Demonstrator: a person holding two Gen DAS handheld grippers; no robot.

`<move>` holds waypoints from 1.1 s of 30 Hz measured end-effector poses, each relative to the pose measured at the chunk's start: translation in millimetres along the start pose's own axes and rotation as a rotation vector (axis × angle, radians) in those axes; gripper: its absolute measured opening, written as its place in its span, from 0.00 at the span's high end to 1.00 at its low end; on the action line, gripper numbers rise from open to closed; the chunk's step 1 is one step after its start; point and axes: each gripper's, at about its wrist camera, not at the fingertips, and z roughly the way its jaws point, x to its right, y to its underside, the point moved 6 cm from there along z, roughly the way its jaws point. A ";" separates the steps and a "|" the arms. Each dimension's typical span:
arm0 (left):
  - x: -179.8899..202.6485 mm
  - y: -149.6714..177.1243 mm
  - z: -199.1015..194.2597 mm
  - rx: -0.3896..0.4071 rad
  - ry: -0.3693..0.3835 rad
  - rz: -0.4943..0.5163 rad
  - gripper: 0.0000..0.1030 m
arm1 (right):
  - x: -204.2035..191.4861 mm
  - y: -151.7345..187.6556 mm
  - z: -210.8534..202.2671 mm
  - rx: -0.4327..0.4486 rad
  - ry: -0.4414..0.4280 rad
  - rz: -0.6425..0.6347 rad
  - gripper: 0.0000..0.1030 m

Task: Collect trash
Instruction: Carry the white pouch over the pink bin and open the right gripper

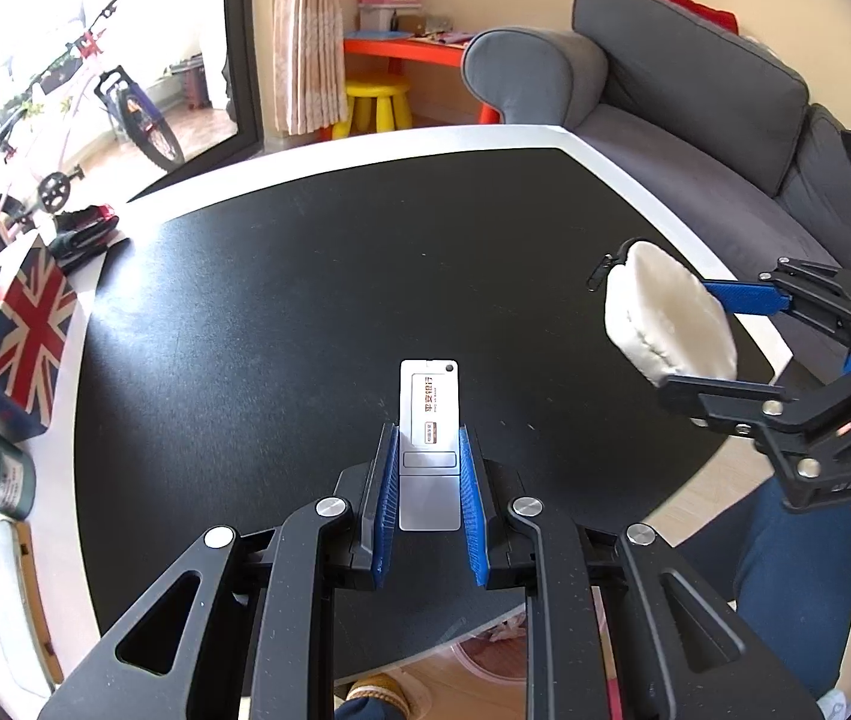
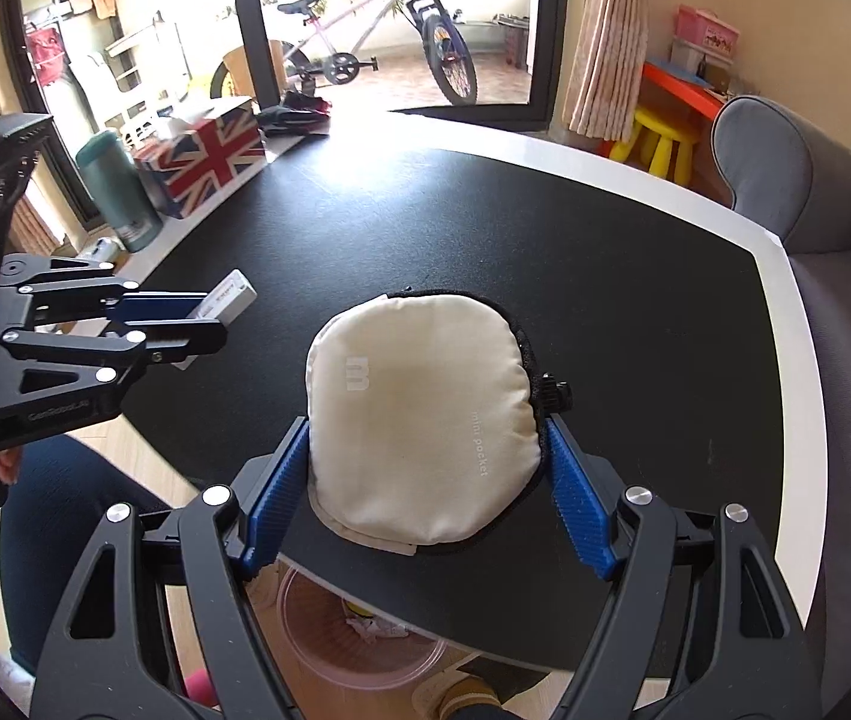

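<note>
Gripping a slim silver-white card-like device [image 1: 429,432] between its blue pads, the left gripper [image 1: 429,468] holds it above the black table top [image 1: 305,276], its printed end pointing out past the fingertips. Off to its right, the right gripper [image 2: 428,480] clasps a cream padded pouch [image 2: 422,420] with a black zip edge, one blue pad on each side of it, so its jaws stand wide around that soft bulk. Both things appear lifted clear of the table, though from these angles I cannot be sure how far. Below the table's near edge a pinkish translucent bin [image 2: 359,654] sits on the wooden floor with some crumpled scraps inside. At the far left of the table stand a Union Jack tissue box [image 2: 209,159] and a green flask [image 2: 119,192], well apart from both grippers. A grey sofa [image 1: 695,78] runs alongside the table.
</note>
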 end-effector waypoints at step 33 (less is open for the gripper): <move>33.8 84.4 -40.1 -0.007 0.064 -0.033 0.82 | -65.7 120.6 -26.2 -0.108 -0.174 -0.018 0.18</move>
